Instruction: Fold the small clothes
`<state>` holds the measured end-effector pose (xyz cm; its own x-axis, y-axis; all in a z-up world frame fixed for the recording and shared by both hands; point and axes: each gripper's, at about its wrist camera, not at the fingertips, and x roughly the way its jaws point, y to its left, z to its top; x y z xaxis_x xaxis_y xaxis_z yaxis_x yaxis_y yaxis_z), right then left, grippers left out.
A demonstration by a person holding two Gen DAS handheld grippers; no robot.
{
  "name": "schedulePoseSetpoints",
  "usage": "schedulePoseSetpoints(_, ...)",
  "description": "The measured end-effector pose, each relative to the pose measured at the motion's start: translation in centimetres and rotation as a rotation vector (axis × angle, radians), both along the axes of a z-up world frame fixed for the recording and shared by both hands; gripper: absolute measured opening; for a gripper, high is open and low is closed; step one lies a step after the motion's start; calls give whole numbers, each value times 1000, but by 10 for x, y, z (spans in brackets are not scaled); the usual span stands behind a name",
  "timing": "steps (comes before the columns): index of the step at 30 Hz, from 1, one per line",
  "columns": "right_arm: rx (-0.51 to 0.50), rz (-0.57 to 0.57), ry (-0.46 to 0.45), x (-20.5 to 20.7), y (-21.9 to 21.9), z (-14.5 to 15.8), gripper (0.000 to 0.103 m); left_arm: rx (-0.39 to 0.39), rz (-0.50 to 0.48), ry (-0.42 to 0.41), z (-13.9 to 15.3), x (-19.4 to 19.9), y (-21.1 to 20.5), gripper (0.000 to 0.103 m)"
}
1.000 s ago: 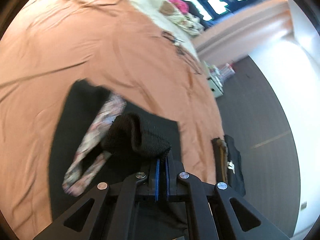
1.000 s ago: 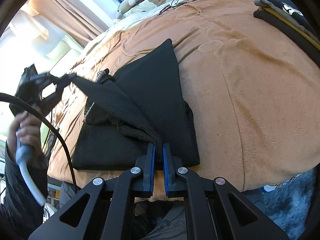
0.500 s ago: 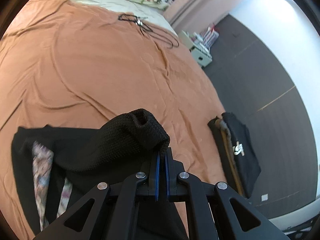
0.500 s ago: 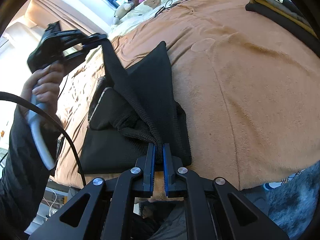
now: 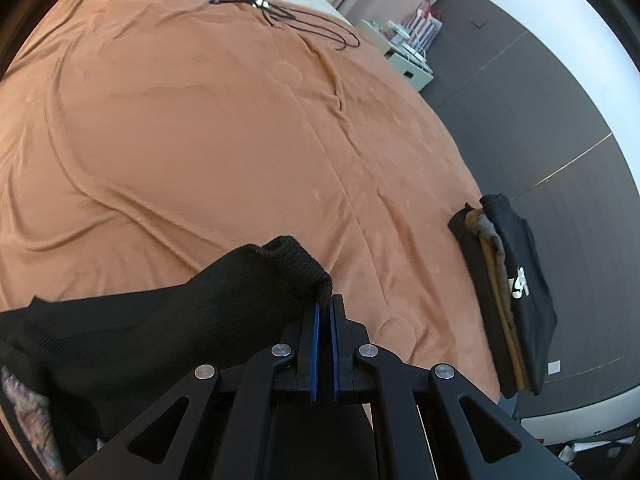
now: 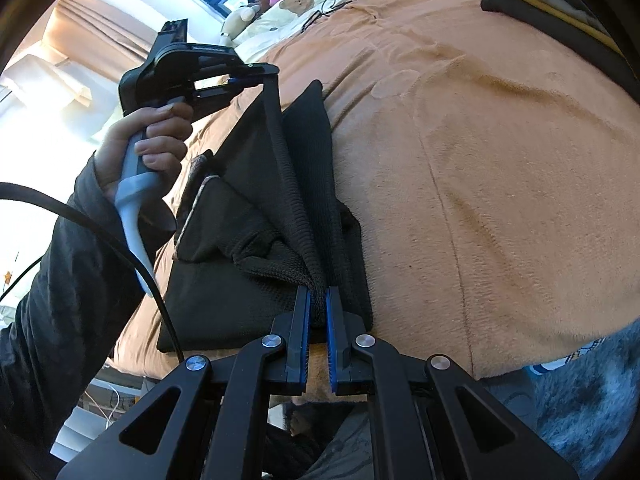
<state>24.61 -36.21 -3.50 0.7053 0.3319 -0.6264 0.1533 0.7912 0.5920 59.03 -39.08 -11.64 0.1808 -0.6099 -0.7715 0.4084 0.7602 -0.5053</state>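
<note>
Stretching black knit garment [image 6: 256, 248] above orange bed blanket [image 6: 480, 140]; left tool [image 6: 256, 74] and right tool [image 6: 318, 306] both clamped on its edge. Risk: slack fold collapsing crooked, thin bite slipping.

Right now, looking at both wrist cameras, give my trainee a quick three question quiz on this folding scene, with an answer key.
1. True or false: both tongs are shut on the black knit garment.
2. Multiple choice: the folded stack of dark clothes lies A) at the edge of the orange-brown bedspread, B) on the grey floor, C) on the pillows.
3. Fill in: in the right wrist view, the left tongs hold their edge of the garment ____ than the right tongs.

Key
1. True: the left tongs pinch one edge and the right tongs pinch another.
2. A
3. higher, lifted above the bed
</note>
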Motion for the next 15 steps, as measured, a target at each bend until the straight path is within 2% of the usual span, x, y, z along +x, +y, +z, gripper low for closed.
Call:
schedulePoseSetpoints(5,1,-10,10,0,-1,-2,4,25,8,29,-4,8,-3,11)
schedulePoseSetpoints(7,-7,-12,12,-2,1,-1,4,15,25,23,3,8,9,22)
schedulePoseSetpoints(9,-14,-17,13,-3,2,0,4,21,49,1,12,7,23,44)
schedulePoseSetpoints(12,-21,-22,12,-6,3,2,4,35,77,-34,24,3,48,58)
schedulePoseSetpoints(15,-28,-33,11,-8,4,4,4,62,114,-42,29,-4,78,62)
